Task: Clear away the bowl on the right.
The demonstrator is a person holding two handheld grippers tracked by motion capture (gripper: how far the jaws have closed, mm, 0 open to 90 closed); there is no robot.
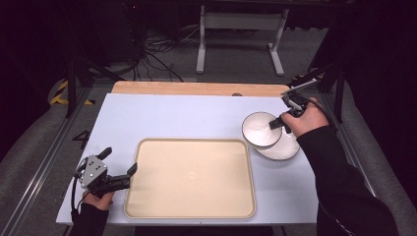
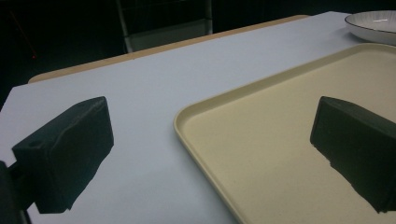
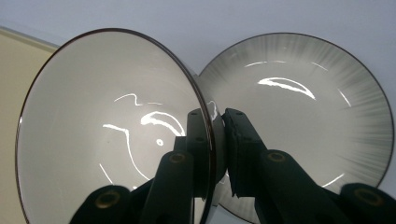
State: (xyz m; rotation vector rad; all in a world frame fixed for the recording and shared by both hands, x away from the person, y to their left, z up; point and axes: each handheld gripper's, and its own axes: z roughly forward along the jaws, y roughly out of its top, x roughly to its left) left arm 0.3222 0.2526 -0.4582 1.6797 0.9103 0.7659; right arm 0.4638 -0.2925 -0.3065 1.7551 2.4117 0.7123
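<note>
A white bowl with a dark rim hangs tilted above the table's right side. My right gripper is shut on the bowl's rim, one jaw inside and one outside. Under and beside the bowl a white plate with a dark rim lies flat on the table. A large beige tray lies near the front centre. My left gripper is open by the tray's left edge, its right jaw over the tray and its left jaw over the tabletop, nothing between them.
The pale blue tabletop has a wooden strip along its far edge. Beyond it stand a white frame and cables on the floor. Metal rails run along both sides of the table.
</note>
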